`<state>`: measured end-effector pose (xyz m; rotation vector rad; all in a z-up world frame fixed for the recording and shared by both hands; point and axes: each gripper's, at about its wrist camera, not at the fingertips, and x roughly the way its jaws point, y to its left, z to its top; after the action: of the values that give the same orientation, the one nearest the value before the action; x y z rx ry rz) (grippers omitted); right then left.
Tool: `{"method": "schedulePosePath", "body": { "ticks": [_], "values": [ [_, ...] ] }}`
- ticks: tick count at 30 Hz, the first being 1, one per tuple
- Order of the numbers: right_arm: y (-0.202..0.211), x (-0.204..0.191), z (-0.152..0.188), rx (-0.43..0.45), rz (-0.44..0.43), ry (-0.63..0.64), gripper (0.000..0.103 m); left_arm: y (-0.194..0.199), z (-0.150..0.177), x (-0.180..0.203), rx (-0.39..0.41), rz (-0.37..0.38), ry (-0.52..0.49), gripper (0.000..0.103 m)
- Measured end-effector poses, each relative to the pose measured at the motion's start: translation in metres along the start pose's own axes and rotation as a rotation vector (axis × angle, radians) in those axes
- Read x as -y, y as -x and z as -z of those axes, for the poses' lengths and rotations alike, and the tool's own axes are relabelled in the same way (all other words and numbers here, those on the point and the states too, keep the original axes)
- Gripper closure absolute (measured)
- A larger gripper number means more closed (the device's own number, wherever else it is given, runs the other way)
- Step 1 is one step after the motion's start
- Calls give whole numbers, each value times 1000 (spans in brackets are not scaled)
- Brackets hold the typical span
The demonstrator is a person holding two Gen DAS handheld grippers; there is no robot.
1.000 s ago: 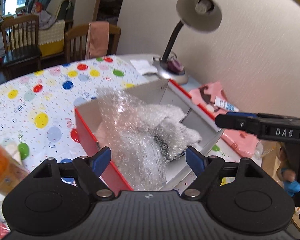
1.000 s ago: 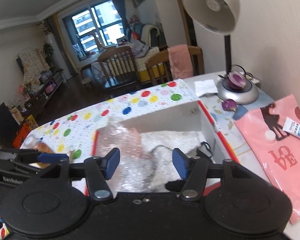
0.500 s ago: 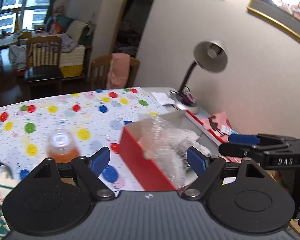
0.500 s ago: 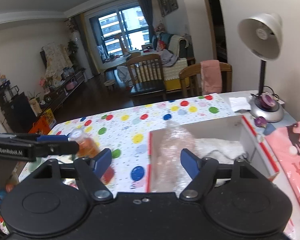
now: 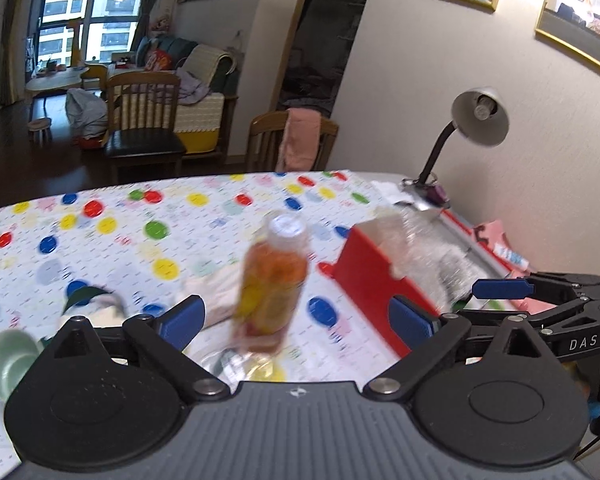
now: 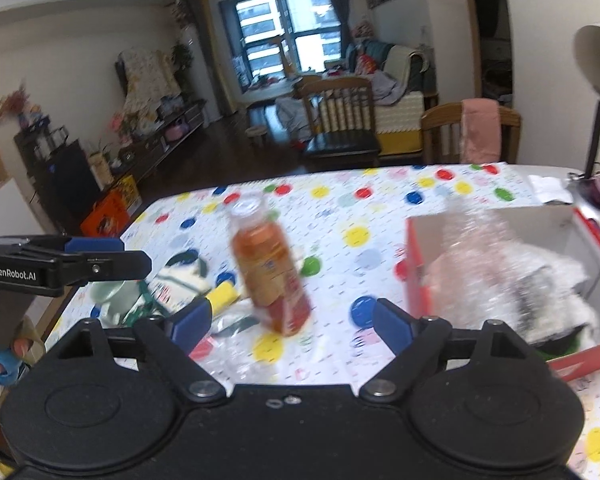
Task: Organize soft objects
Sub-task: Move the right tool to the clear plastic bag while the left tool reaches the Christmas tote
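A red box (image 5: 374, 276) (image 6: 416, 280) stands on the dotted tablecloth at the right. It holds bubble wrap (image 6: 472, 256) (image 5: 416, 236) and a white fuzzy cloth (image 6: 556, 292). My left gripper (image 5: 296, 318) is open and empty, above the table left of the box. My right gripper (image 6: 290, 322) is open and empty, also left of the box. A white cloth (image 5: 220, 286) lies on the table behind the bottle. A white and green soft item (image 6: 180, 280) lies at the left.
An orange drink bottle (image 5: 272, 280) (image 6: 268, 268) stands between the fingers in both views. A pale green cup (image 5: 6, 360) sits at the left. A desk lamp (image 5: 476, 120) stands at the back right by the wall. Crumpled clear plastic (image 6: 236, 352) lies near me.
Both grippers have drawn back and swung left away from the box, leaving the bubble wrap in it. The orange bottle and the items on the left have come into view.
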<state>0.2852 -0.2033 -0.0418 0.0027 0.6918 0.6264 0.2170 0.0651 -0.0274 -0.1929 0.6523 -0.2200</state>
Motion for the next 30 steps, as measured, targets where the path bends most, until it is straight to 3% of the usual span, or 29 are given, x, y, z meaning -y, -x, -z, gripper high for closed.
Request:
{"method": "schedulePosePath", "body": {
  "ticks": [14, 20, 25, 30],
  "values": [
    [-70, -62, 33, -165, -39, 170, 16, 18, 55, -84, -40, -150, 62, 0],
    [-101, -72, 43, -257, -45, 266, 16, 10, 85, -108, -76, -226, 66, 0],
    [-120, -75, 45, -295, -42, 322, 18, -2, 100, -123, -101, -245, 106, 0],
    [-138, -73, 45, -323, -45, 347, 20, -19, 108, -128, -120, -301, 80, 0]
  ]
}}
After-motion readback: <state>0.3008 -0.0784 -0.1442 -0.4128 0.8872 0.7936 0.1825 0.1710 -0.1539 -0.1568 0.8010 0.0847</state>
